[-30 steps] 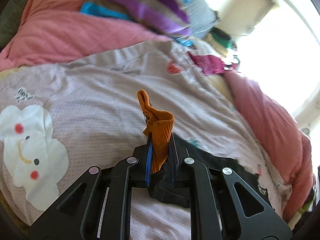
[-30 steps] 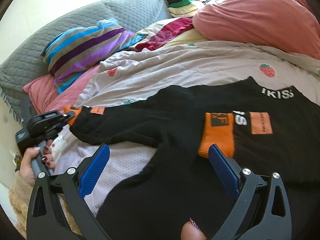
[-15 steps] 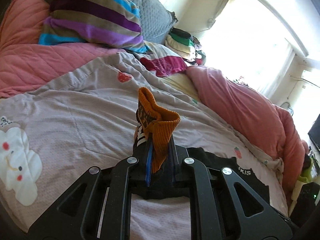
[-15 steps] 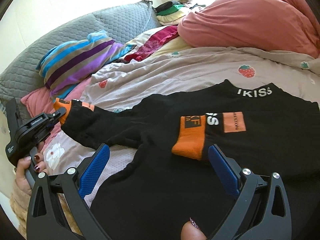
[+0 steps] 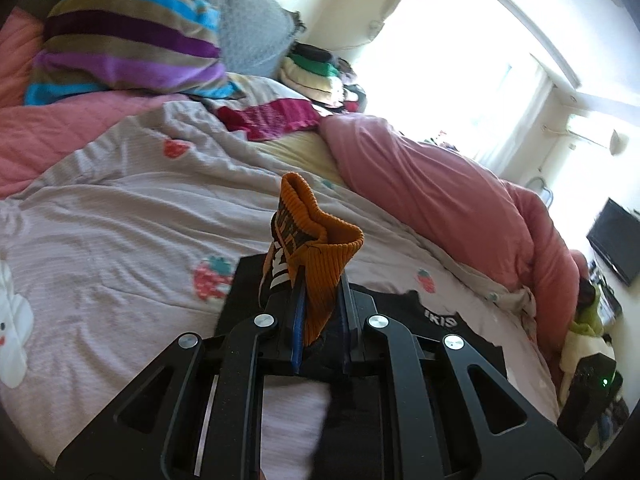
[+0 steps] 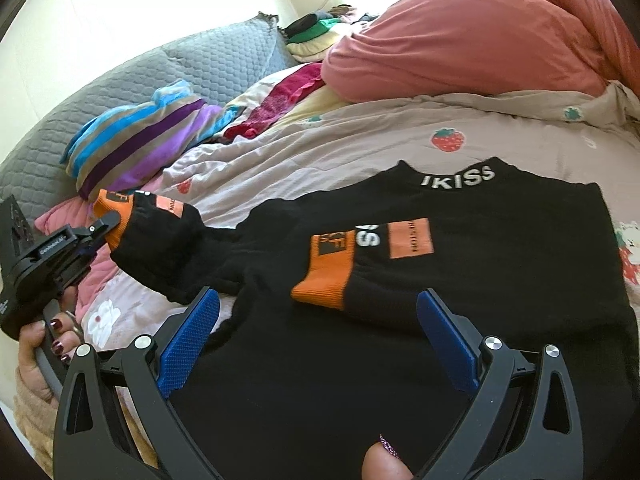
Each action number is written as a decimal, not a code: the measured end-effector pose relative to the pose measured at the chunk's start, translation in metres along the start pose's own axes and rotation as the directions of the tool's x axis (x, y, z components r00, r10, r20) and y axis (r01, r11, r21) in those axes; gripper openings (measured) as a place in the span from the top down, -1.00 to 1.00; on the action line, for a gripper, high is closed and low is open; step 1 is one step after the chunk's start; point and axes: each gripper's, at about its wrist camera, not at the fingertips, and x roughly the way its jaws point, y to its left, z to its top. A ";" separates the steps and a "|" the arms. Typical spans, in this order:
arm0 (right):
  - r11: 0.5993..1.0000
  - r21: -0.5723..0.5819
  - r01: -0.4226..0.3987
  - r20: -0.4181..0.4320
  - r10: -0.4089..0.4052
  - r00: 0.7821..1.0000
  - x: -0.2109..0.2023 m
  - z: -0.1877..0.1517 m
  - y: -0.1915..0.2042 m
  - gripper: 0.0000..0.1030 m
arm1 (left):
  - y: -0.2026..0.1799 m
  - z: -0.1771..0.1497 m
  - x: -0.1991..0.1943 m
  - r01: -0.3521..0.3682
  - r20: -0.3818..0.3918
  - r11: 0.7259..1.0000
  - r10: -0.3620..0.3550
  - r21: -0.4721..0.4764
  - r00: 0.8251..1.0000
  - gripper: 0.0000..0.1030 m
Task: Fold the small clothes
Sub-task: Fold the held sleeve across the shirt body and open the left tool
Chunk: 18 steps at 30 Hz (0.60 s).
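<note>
A small black sweater (image 6: pixel 460 280) with orange cuffs and a white-lettered collar lies on the bed. Its right sleeve is folded across the chest, orange cuff (image 6: pixel 326 270) on the body. My left gripper (image 5: pixel 320 320) is shut on the orange cuff (image 5: pixel 320 256) of the left sleeve and holds it lifted above the bed; it shows in the right wrist view (image 6: pixel 104 228) at the far left. My right gripper (image 6: pixel 316 340) is open and empty, hovering over the sweater's lower part.
A light quilt with strawberries (image 6: pixel 400 152) covers the bed. A striped cushion (image 6: pixel 140 136), a grey pillow (image 6: pixel 216 60), a red garment (image 6: pixel 288 96), a pink duvet (image 6: pixel 480 36) and stacked clothes (image 5: pixel 316 76) lie at the far side.
My left gripper has lifted the orange cuff and carried the sleeve inward toward the sweater's body. My right gripper has stayed open over the sweater.
</note>
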 end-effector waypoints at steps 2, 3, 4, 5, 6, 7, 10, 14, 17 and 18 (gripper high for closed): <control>1.000 0.010 0.008 0.009 -0.008 1.000 -0.005 -0.001 -0.006 -0.91 | -0.013 -0.002 0.002 0.023 -0.010 0.999 -0.023 0.022 1.000 0.87; 1.000 0.014 0.011 0.011 -0.011 1.000 -0.007 -0.002 -0.009 -0.91 | -0.017 -0.003 0.003 0.033 -0.014 0.999 -0.033 0.029 0.999 0.87; 1.000 0.019 0.015 0.014 -0.015 1.000 -0.010 -0.002 -0.013 -0.91 | -0.023 -0.005 0.003 0.046 -0.020 0.998 -0.045 0.038 0.999 0.87; 0.999 0.026 0.020 0.017 -0.021 1.000 -0.012 -0.002 -0.018 -0.91 | -0.028 -0.006 0.004 0.057 -0.025 0.997 -0.056 0.047 0.998 0.87; 0.999 0.031 0.024 0.020 -0.024 0.999 -0.014 -0.002 -0.021 -0.91 | -0.031 -0.006 0.005 0.063 -0.029 0.997 -0.062 0.054 0.998 0.87; 0.999 0.036 0.028 0.023 -0.029 0.999 -0.017 -0.003 -0.024 -0.91 | -0.037 -0.008 0.006 0.071 -0.034 0.995 -0.069 0.064 0.997 0.87; 0.998 0.053 0.045 0.034 -0.047 0.998 -0.024 -0.004 -0.035 -0.91 | -0.053 -0.015 0.010 0.087 -0.055 0.992 -0.082 0.094 0.995 0.87; 0.995 0.077 0.065 0.046 -0.069 0.997 -0.033 -0.006 -0.051 -0.91 | -0.071 -0.026 0.018 0.108 -0.092 0.985 -0.096 0.134 0.991 0.87; 0.992 0.096 0.081 0.058 -0.087 0.995 -0.040 -0.007 -0.061 -0.91 | -0.085 -0.037 0.026 0.123 -0.125 0.978 -0.103 0.166 0.987 0.87; 0.991 0.104 0.086 0.062 -0.093 0.994 -0.043 -0.008 -0.066 -0.91 | -0.088 -0.039 0.028 0.126 -0.133 0.977 -0.103 0.175 0.986 0.87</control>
